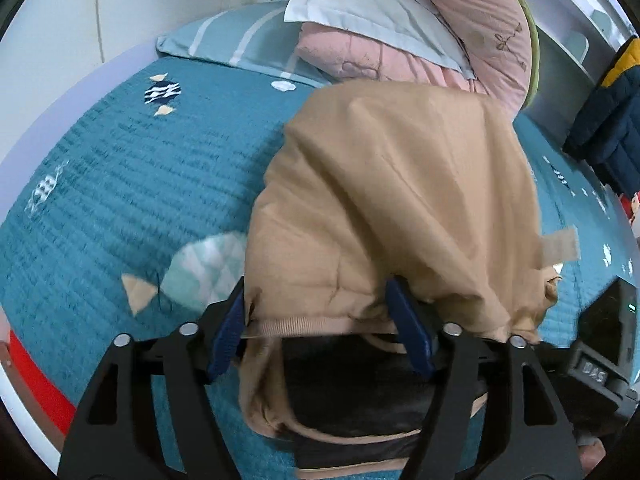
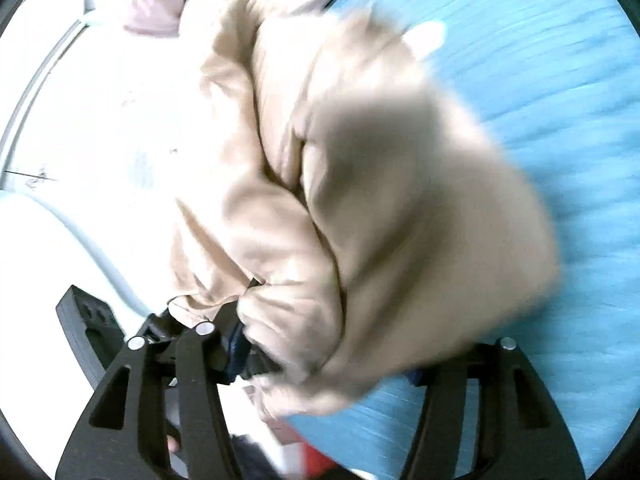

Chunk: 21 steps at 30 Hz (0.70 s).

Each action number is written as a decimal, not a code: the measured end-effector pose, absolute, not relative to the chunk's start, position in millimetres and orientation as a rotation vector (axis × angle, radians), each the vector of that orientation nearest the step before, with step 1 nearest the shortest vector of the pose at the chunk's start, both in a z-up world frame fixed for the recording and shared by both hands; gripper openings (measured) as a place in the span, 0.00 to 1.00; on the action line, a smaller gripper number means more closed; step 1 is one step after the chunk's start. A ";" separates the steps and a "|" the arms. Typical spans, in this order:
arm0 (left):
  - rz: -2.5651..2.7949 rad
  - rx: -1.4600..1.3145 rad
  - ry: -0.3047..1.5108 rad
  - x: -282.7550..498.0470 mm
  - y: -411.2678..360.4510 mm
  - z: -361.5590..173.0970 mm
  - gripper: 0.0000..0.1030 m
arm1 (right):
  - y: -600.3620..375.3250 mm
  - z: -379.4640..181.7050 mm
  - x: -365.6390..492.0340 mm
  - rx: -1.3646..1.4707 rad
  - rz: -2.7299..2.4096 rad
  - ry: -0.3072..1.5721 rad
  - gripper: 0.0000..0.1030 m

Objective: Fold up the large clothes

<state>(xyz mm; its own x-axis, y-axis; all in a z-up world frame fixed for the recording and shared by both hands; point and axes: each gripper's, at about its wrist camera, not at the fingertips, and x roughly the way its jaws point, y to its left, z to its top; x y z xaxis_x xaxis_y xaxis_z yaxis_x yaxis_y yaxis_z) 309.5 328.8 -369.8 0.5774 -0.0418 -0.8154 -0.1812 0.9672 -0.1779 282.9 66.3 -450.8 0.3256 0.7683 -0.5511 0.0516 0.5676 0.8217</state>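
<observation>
1. Left gripper: its blue-padded fingers stand wide apart, and the ribbed hem of the tan jacket lies across the gap between them. The cloth drapes over the right finger; whether anything is actually pinched, I cannot tell.
2. Below that hem the jacket's dark lining shows, hanging open toward the camera.
3. The tan jacket runs from the fingers away to the far side, lying on the teal quilted bedspread, with a small tan tab sticking out on its right edge.
4. Left of the jacket, the bedspread carries fish appliqués, one close by the left finger.
5. Far side: a striped blue pillow, a pale grey pillow and a pink quilt piled together, the pink quilt just past the jacket's far edge.
6. Far right: a navy and yellow padded jacket beside the bed.
7. Near right: the other tool's black body pokes in at the jacket's corner.
8. Right gripper: heavy blur here. Bunched tan jacket covers the fingers and blocks the view, so how they stand is unclear.
9. Right of it, blue bedspread; left, washed-out white.
</observation>
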 end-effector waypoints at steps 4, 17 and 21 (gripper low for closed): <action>0.090 -0.237 0.948 298.7 316.1 -373.8 0.75 | 35.6 -420.0 262.1 0.725 0.506 1.118 0.55; 0.103 -0.215 0.937 288.7 303.8 -372.4 0.76 | 53.9 -312.4 261.4 0.276 0.319 0.883 0.59; 0.103 -0.220 0.941 287.2 296.3 -378.5 0.76 | 38.3 -318.6 287.3 0.406 0.394 0.890 0.63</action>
